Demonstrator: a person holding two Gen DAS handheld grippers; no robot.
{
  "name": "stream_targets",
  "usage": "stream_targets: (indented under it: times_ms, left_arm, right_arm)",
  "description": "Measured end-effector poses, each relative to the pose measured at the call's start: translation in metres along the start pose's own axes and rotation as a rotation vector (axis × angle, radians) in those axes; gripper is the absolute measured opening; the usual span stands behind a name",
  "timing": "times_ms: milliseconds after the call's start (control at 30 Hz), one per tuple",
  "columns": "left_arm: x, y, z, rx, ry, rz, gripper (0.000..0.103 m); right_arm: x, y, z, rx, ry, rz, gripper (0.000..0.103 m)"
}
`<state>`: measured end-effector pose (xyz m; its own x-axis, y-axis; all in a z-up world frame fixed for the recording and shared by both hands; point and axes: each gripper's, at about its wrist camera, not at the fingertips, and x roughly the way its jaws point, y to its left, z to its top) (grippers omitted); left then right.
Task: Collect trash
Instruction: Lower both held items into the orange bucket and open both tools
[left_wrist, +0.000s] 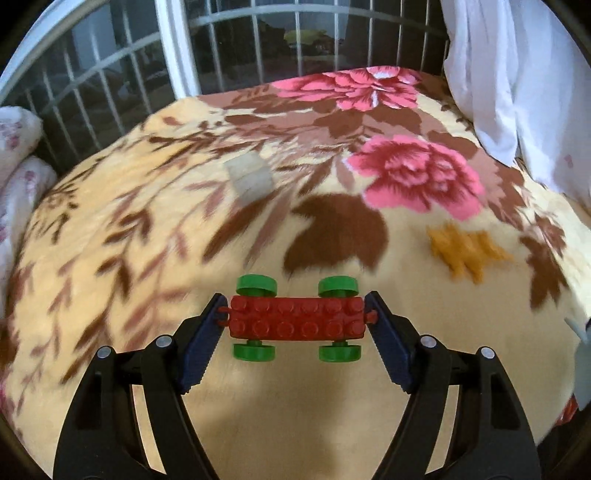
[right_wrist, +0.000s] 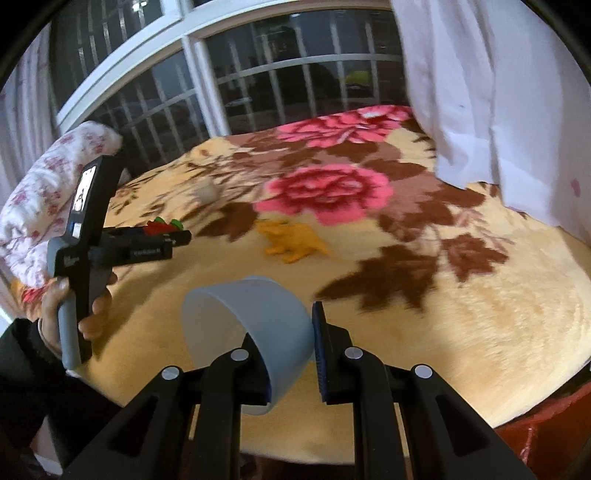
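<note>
My left gripper (left_wrist: 297, 319) is shut on a red toy brick car with green wheels (left_wrist: 297, 319), held end to end above the floral blanket; the car also shows in the right wrist view (right_wrist: 162, 226). My right gripper (right_wrist: 288, 354) is shut on the wall of a pale grey-blue cup (right_wrist: 251, 325), with one finger inside it. An orange toy dinosaur (left_wrist: 465, 253) lies on the blanket ahead to the right, and shows in the right wrist view (right_wrist: 291, 242). A whitish cube-like piece (left_wrist: 249, 177) lies farther back, blurred in the right wrist view (right_wrist: 207, 192).
The bed carries a cream blanket with pink flowers (left_wrist: 417, 177). A barred window (left_wrist: 229, 48) stands behind it. A white curtain (left_wrist: 517, 74) hangs at the right. Flowered pillows (right_wrist: 48, 192) lie at the left. A red surface (right_wrist: 546, 439) shows below the bed's edge.
</note>
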<state>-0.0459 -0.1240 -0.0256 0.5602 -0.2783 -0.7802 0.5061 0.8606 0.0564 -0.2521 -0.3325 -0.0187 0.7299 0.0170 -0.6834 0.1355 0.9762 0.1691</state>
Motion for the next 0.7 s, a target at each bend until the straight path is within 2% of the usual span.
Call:
stream_targets:
  times_ms: [133, 400, 700]
  left_arm:
    - [-0.043, 0.005, -0.031, -0.011, -0.026, 0.001, 0.074]
    - [-0.114, 0.012, -0.105, -0.019, -0.05, -0.024, 0.074]
    - [-0.143, 0.003, -0.193, -0.007, 0.01, -0.081, 0.074]
  right_arm:
    - [-0.009, 0.03, -0.01, -0.03, 0.011, 0.047, 0.017]
    - [-0.033, 0.086, -0.052, -0.081, 0.055, 0.162, 0.017]
    - [-0.048, 0.111, -0.117, -0.113, 0.163, 0.209, 0.017]
